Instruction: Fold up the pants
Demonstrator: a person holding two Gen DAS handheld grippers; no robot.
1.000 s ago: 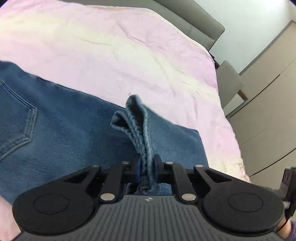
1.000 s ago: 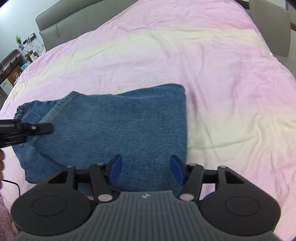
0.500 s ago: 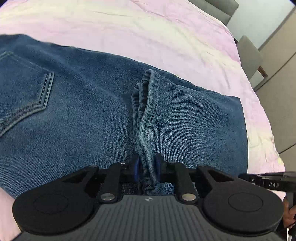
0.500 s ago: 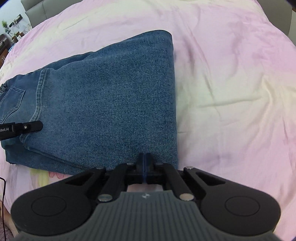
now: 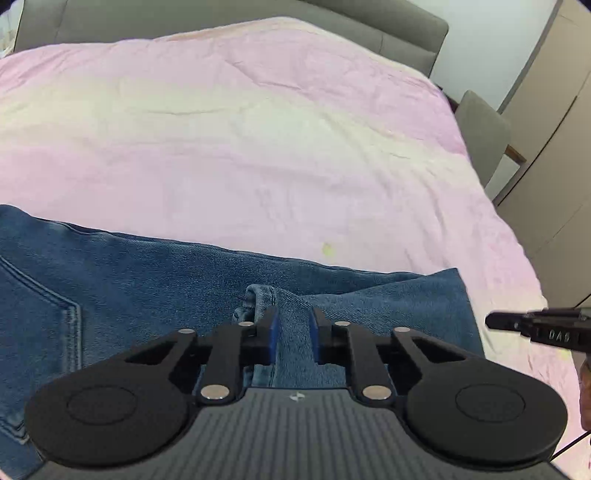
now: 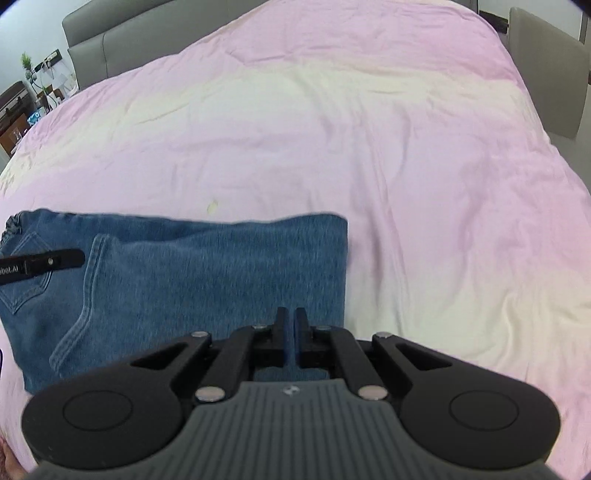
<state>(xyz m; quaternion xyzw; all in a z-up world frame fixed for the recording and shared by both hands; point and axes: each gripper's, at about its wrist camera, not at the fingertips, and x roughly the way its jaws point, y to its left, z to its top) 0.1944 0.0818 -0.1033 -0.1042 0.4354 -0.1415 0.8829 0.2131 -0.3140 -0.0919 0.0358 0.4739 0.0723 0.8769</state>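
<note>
Blue denim pants [image 6: 207, 269] lie folded on the pink bed cover, with a back pocket at the left; they also show in the left wrist view [image 5: 147, 280]. My left gripper [image 5: 293, 325] has its jaws slightly apart around a raised fold of denim hem [image 5: 258, 299], no longer pinching it. My right gripper [image 6: 290, 317] is shut and empty, just above the near right part of the folded pants. The left gripper's finger [image 6: 48, 263] shows over the pocket; the right gripper's finger [image 5: 535, 328] shows at the right edge.
The pink and cream bed cover [image 6: 332, 140] stretches far beyond the pants. A grey headboard [image 5: 258, 18] stands at the back. A grey chair [image 5: 480, 136] and beige wardrobe doors [image 5: 554, 166] stand to the right of the bed. A desk with clutter [image 6: 22, 107] is at far left.
My left gripper's jaws have parted from the denim hem they pinched, and the fold has dropped lower. My right gripper shut half a second ago and has since pulled back from the pants.
</note>
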